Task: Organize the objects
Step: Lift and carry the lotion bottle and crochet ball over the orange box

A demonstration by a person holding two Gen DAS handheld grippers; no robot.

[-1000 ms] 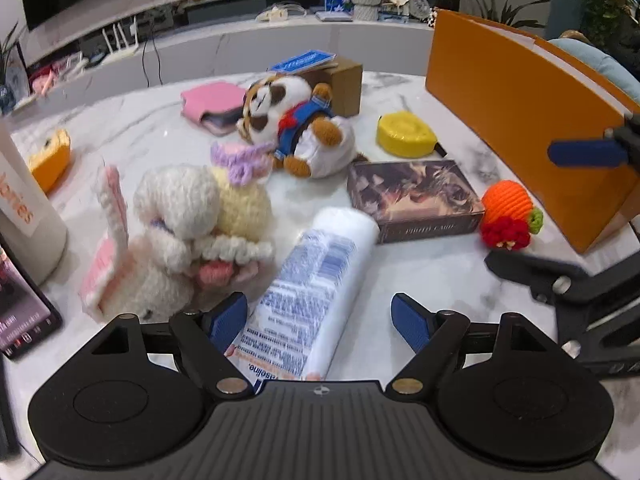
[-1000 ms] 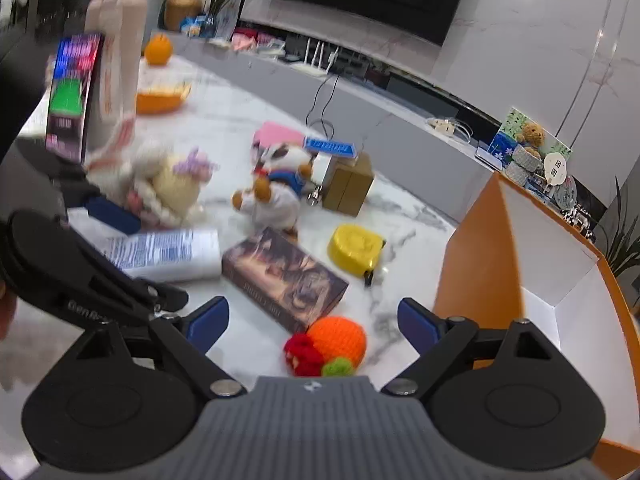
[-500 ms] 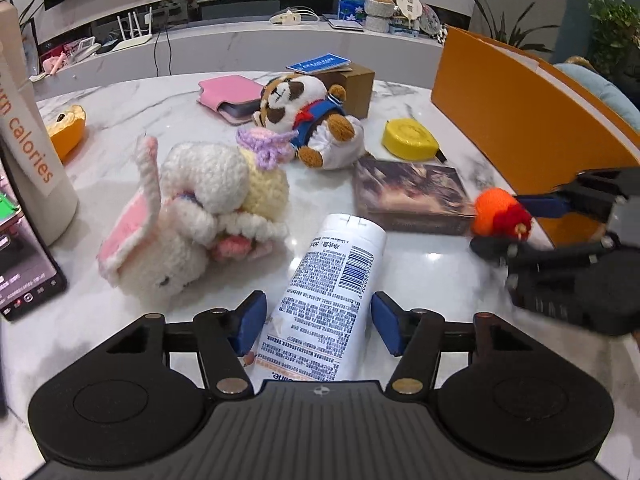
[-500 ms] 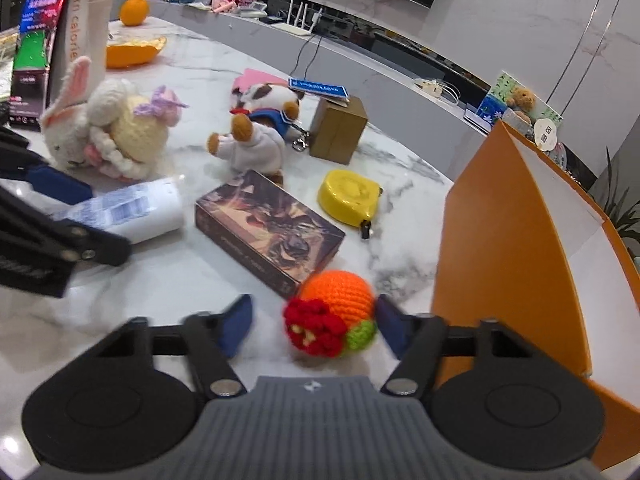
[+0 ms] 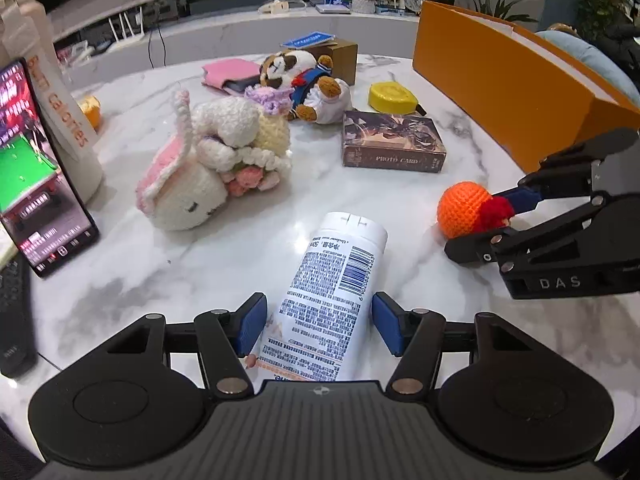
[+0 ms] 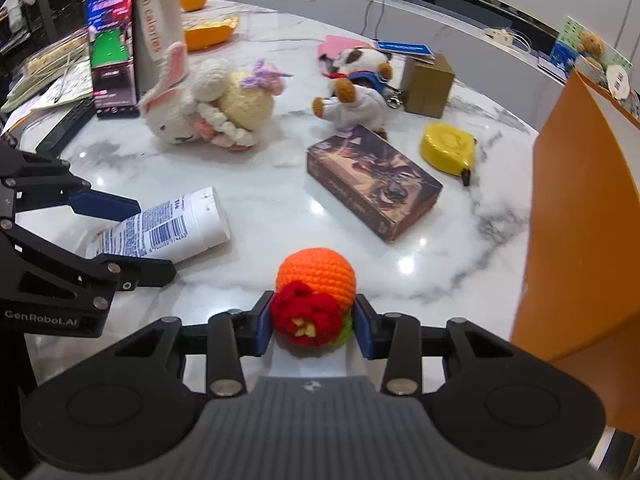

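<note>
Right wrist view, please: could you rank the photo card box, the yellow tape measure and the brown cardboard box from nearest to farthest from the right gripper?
From the right gripper:
1. Photo card box, just ahead, slightly right.
2. Yellow tape measure, further right, near the orange bin.
3. Brown cardboard box, at the back, beside the panda plush.

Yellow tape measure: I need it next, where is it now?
In the right wrist view the yellow tape measure lies on the marble table on the right, between the photo card box and the orange box.
</note>
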